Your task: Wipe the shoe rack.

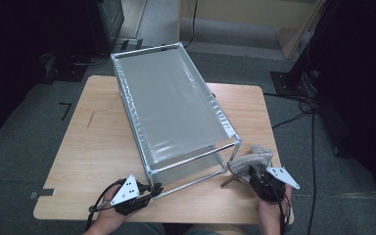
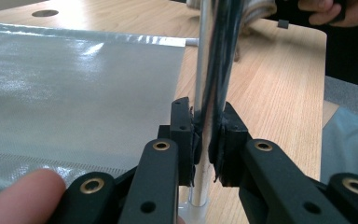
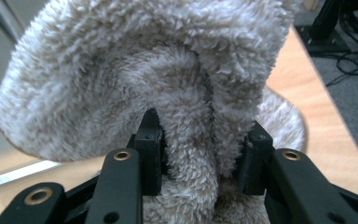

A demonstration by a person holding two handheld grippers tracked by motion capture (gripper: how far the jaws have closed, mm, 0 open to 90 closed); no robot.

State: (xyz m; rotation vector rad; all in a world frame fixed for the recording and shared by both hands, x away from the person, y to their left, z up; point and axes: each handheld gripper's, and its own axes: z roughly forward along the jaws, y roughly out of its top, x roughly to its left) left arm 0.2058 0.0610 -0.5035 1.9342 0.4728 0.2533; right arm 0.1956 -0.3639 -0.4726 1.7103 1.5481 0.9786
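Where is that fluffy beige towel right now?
In the high view the fluffy beige towel is bunched at the table's near right corner, pinched in the right gripper, just right of the metal rack with grey mesh shelves.

counter (image 1: 93, 147): 1 | metal-frame rack with mesh shelves (image 1: 171, 103): 1 | fluffy beige towel (image 1: 254, 157): 1 | handheld grippers: 2, left gripper (image 1: 152, 190), right gripper (image 1: 251, 172) | person's hands: 2
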